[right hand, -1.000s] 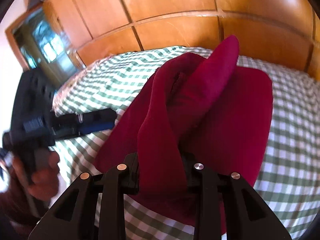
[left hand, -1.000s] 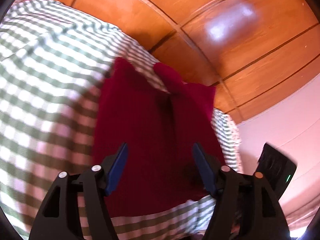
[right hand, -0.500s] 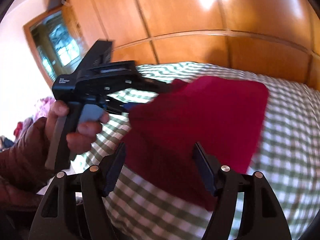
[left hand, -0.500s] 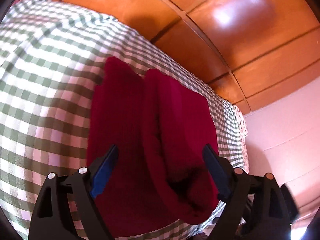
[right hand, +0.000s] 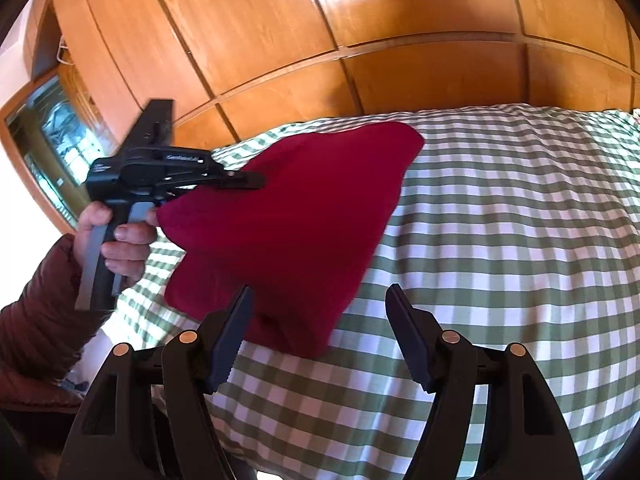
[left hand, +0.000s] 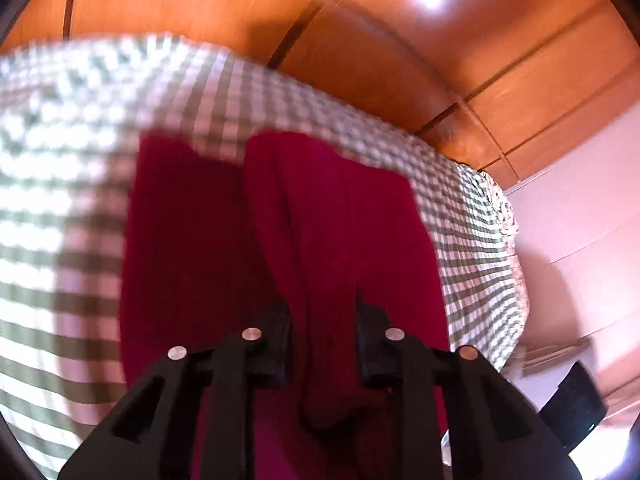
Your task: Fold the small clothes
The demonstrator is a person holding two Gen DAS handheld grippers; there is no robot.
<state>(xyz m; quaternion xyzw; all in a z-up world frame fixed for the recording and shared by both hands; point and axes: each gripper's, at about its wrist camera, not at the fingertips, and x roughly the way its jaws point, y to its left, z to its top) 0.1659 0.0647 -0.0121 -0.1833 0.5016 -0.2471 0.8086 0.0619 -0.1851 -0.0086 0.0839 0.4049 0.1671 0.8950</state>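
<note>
A dark red garment (right hand: pixel 304 216) lies folded on the green-and-white checked bedspread (right hand: pixel 520 208). My left gripper (left hand: pixel 323 322) is shut on the near fold of the red garment (left hand: pixel 332 240), with cloth bunched between its jaws. In the right wrist view the left gripper (right hand: pixel 244 178) reaches in from the left and holds the garment's left edge, lifting it a little. My right gripper (right hand: pixel 318 338) is open and empty, just in front of the garment's near corner and above the bedspread.
A wooden panelled wall (right hand: pixel 360 40) rises behind the bed. A mirror or window (right hand: pixel 52 148) is at the far left. A pale wall (left hand: pixel 580 220) and a dark device (left hand: pixel 572 404) lie past the bed's right edge in the left wrist view.
My right gripper let go of the garment, opened and drew back. My left gripper moved in and shut on the garment's fold.
</note>
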